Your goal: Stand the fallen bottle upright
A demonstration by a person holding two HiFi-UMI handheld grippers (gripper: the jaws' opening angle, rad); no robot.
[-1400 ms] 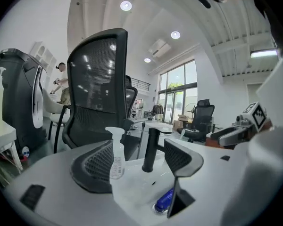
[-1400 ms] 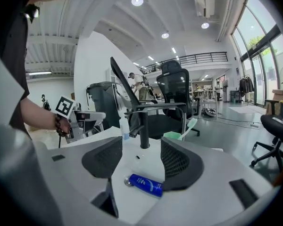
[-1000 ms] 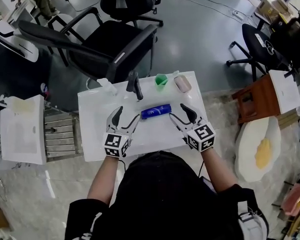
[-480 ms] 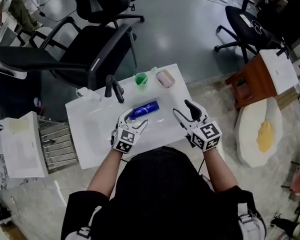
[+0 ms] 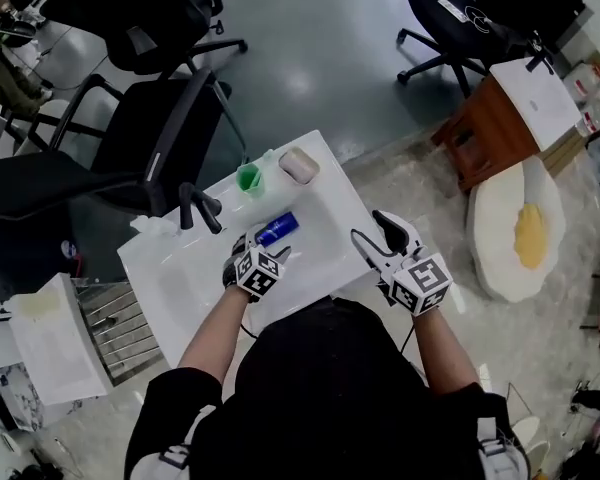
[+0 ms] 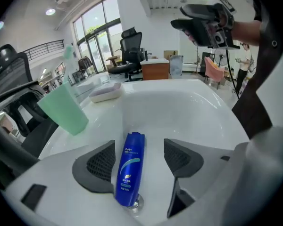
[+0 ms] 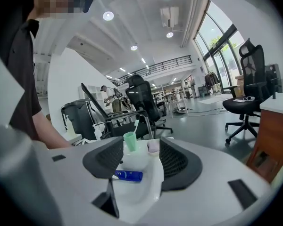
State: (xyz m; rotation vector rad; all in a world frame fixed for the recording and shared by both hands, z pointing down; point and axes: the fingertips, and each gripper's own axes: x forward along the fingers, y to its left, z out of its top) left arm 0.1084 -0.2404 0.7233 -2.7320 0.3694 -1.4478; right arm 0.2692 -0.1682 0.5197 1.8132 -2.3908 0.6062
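A blue bottle [image 5: 277, 229] lies on its side in the white sink basin [image 5: 320, 223]. My left gripper [image 5: 260, 242] points steeply down over it and is open. In the left gripper view the bottle [image 6: 130, 166] lies lengthwise between the two dark pads [image 6: 100, 164], close to the left one and apart from the right one. My right gripper [image 5: 380, 234] hangs at the basin's right edge, away from the bottle. It is open with nothing between its jaws, which have just narrowed a little. In the right gripper view the bottle [image 7: 129, 175] lies beyond them.
A green cup [image 5: 248, 177] and a pink soap dish [image 5: 299, 165] stand on the far rim, with a dark faucet [image 5: 195, 208] to their left. Office chairs [image 5: 150, 138] stand behind the sink, and a wooden stool [image 5: 485, 133] is at the right.
My left gripper has come forward and down, rolling, so the bottle now lies between its jaws. The right gripper has drifted to the basin's right edge. The bottle still lies flat.
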